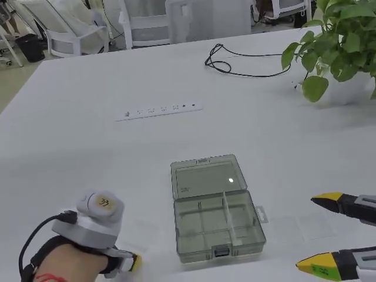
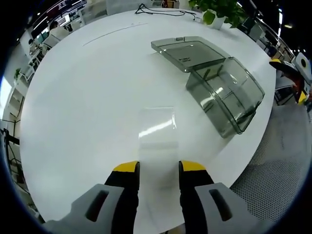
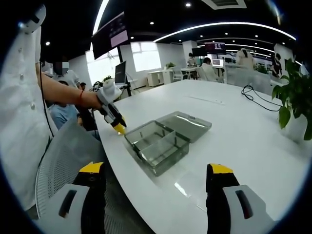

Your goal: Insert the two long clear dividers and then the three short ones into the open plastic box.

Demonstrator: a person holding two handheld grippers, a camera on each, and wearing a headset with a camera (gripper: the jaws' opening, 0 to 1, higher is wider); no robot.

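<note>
Open plastic box (image 1: 200, 220): centre of table (image 1: 88, 76), lid laid back, some partitions seemingly fitted. Clear divider (image 2: 157, 126): flat on table, just ahead of left gripper (image 2: 159, 168), jaws narrowly parted, empty. Right gripper (image 3: 156, 169): beside box, jaws wide, empty.

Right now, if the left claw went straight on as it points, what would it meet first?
Probably the clear divider lying flat on the table, just ahead of the left claw.

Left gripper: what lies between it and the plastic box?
In the left gripper view, a clear divider lies flat before the left gripper, then bare table up to the box.
</note>
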